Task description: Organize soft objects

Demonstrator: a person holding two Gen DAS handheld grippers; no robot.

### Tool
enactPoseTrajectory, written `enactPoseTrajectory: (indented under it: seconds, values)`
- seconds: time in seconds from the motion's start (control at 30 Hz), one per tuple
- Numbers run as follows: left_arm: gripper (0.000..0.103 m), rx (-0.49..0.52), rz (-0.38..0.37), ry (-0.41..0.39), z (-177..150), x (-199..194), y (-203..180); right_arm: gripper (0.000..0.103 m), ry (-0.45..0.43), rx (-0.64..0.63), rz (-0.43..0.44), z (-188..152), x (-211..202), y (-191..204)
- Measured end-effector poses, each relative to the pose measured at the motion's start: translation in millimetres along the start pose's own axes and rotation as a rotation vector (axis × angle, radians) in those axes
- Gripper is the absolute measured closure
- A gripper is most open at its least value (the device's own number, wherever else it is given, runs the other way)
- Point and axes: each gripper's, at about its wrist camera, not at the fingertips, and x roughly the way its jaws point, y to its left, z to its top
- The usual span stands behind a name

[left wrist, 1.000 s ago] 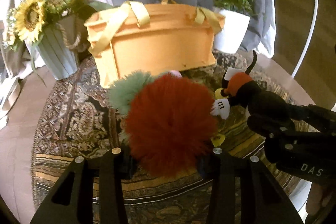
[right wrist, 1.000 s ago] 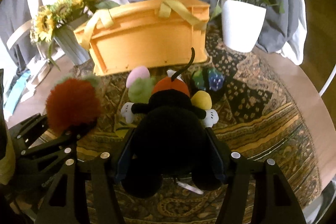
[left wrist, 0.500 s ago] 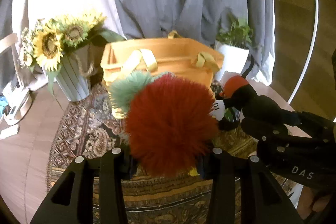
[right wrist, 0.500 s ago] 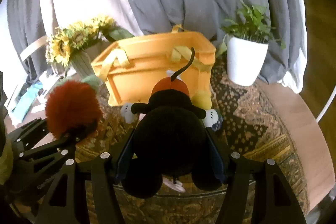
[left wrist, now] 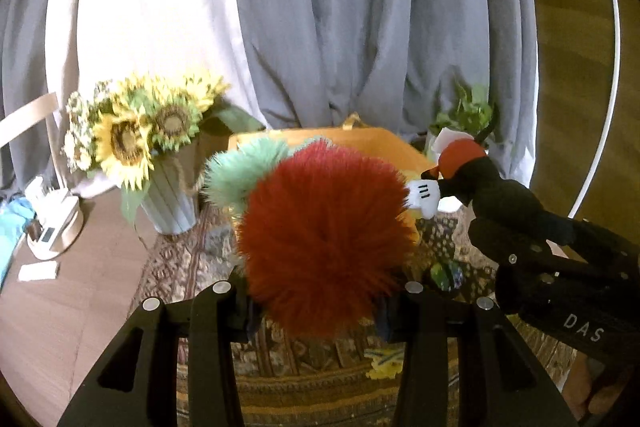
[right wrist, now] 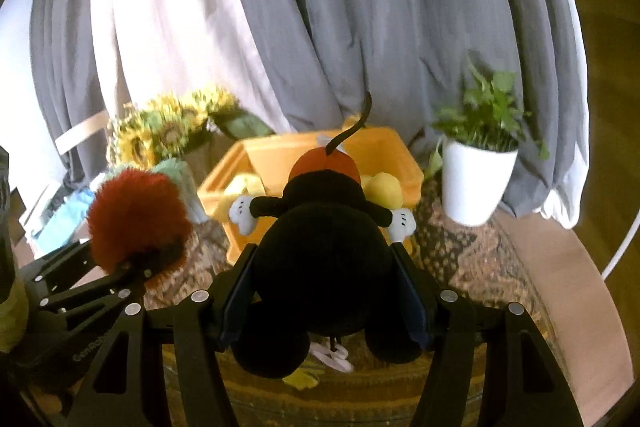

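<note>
Grey curtains (right wrist: 360,27) hang behind a round table covered with a patterned cloth (right wrist: 480,259). On it stands an orange basket (right wrist: 400,155) between a sunflower vase (left wrist: 168,195) and a white potted plant (right wrist: 476,183).

The right gripper (right wrist: 324,307) is clamped on a black plush toy (right wrist: 320,247), held in the air in front of the basket. The left gripper (left wrist: 316,307) squeezes a red fluffy ball (left wrist: 324,235), also held clear of the table.

This looks like the carrying step. Next, each toy probably needs bringing over the basket's open top before the jaws let go.
</note>
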Motion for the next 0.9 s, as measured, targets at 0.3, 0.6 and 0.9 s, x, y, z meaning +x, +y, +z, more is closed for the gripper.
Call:
enactPoseTrajectory:
  seconds: [0.3, 0.6, 0.9]
  values:
    - [0.060, 0.025, 0.010, -0.085, 33.9, -3.6, 2.9, 0.038, -0.068, 0.027, 0.034, 31.4, -2.3, 1.9]
    - [0.060, 0.035, 0.008, -0.136, 62.9, 4.4, 8.1, 0.038, -0.111, 0.019, 0.052, 61.4, 5.9, 4.5]
    - [0.060, 0.051, 0.009, -0.189, 92.7, 24.1, 14.1, 0.038, -0.152, -0.026, 0.055, 93.4, 23.5, 4.1]
